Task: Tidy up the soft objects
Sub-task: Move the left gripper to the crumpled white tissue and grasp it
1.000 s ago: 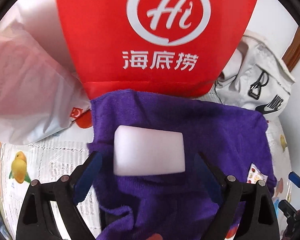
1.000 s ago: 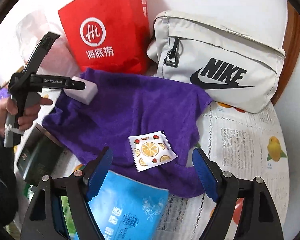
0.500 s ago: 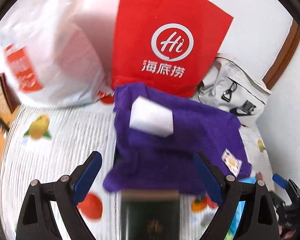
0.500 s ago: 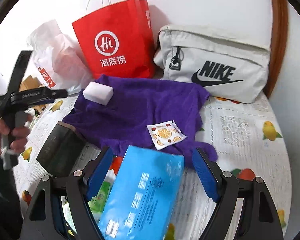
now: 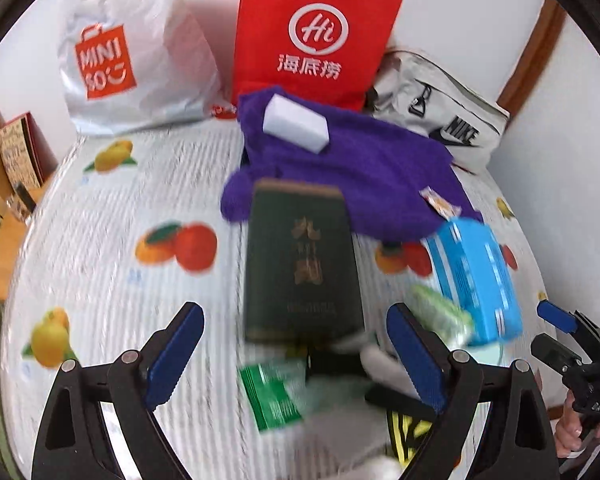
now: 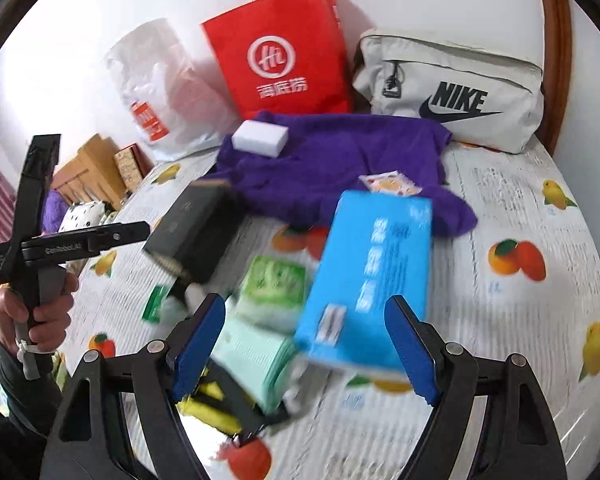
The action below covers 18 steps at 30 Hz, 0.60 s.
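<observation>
A white sponge block (image 5: 295, 127) (image 6: 261, 139) rests on a crumpled purple towel (image 5: 364, 176) (image 6: 340, 168) at the back of the table. A small fruit-print sachet (image 5: 440, 203) (image 6: 390, 183) lies on the towel's near edge. In front lie a blue tissue pack (image 5: 478, 276) (image 6: 368, 276), a dark green box (image 5: 300, 264) (image 6: 196, 236), a green-and-white packet (image 6: 272, 284) and a mint green pack (image 6: 252, 360). My left gripper (image 5: 296, 356) is open over the table, nothing between its fingers. My right gripper (image 6: 304, 344) is open above the blue pack, not touching it.
Against the wall stand a red paper bag (image 5: 316, 36) (image 6: 280, 52), a white Miniso plastic bag (image 5: 128, 52) and a grey Nike pouch (image 5: 440, 120) (image 6: 452, 88). A fruit-print tablecloth (image 5: 112, 208) covers the table. Wooden furniture (image 6: 92, 168) sits off its left edge.
Both grippers have pulled back from the towel and the bags. The sponge lies free on the towel, farther away. The green box, blue pack and other packets have come into view.
</observation>
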Each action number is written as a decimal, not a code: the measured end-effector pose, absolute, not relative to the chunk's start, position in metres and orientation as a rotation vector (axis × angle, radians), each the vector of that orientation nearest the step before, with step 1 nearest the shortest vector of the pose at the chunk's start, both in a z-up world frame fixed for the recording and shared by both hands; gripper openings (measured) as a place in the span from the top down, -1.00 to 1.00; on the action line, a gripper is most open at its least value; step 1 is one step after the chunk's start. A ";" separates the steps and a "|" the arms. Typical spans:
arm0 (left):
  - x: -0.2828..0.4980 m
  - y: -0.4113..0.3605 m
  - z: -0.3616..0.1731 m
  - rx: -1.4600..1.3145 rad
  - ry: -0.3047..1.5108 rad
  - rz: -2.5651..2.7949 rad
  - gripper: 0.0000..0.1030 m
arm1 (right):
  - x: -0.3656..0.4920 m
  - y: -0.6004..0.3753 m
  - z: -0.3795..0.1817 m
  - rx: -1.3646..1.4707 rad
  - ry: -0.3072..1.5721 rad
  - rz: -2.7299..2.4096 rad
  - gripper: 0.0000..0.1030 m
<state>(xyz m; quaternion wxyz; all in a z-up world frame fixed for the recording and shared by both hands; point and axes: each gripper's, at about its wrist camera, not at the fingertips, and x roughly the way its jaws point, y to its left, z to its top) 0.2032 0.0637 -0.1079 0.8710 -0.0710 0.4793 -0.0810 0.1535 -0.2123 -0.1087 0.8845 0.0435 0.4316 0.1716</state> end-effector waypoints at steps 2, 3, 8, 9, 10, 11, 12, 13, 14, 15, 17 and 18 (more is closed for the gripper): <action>0.189 0.064 -0.115 -0.155 1.002 -0.170 -0.79 | 0.137 -0.208 -0.112 0.089 0.890 0.384 -0.58; 0.182 0.064 -0.119 -0.156 1.003 -0.167 -0.79 | 0.131 -0.206 -0.114 0.087 0.891 0.393 -0.58; 0.150 0.066 -0.138 -0.146 1.020 -0.160 -0.79 | 0.105 -0.194 -0.131 0.085 0.907 0.427 -0.58; 0.145 0.066 -0.142 -0.149 1.028 -0.175 -0.79 | 0.102 -0.191 -0.133 0.078 0.907 0.431 -0.58; 0.138 0.066 -0.145 -0.152 1.030 -0.191 -0.79 | 0.098 -0.188 -0.136 0.068 0.906 0.431 -0.58; 0.131 0.064 -0.147 -0.149 1.025 -0.204 -0.79 | 0.096 -0.186 -0.138 0.059 0.908 0.430 -0.58; 0.125 0.062 -0.148 -0.136 1.017 -0.222 -0.79 | 0.093 -0.185 -0.139 0.055 0.909 0.431 -0.58; 0.121 0.059 -0.148 -0.123 1.011 -0.238 -0.79 | 0.091 -0.184 -0.140 0.054 0.909 0.433 -0.58; 0.116 0.055 -0.149 -0.109 1.005 -0.258 -0.80 | 0.090 -0.184 -0.140 0.053 0.908 0.435 -0.58; 0.113 0.051 -0.149 -0.097 0.999 -0.274 -0.81 | 0.088 -0.183 -0.140 0.050 0.907 0.436 -0.58; 0.106 0.041 -0.151 -0.084 0.998 -0.316 -0.81 | 0.086 -0.185 -0.139 0.040 0.901 0.426 -0.58; 0.103 0.036 -0.153 -0.080 1.002 -0.342 -0.81 | 0.085 -0.187 -0.137 0.037 0.898 0.418 -0.58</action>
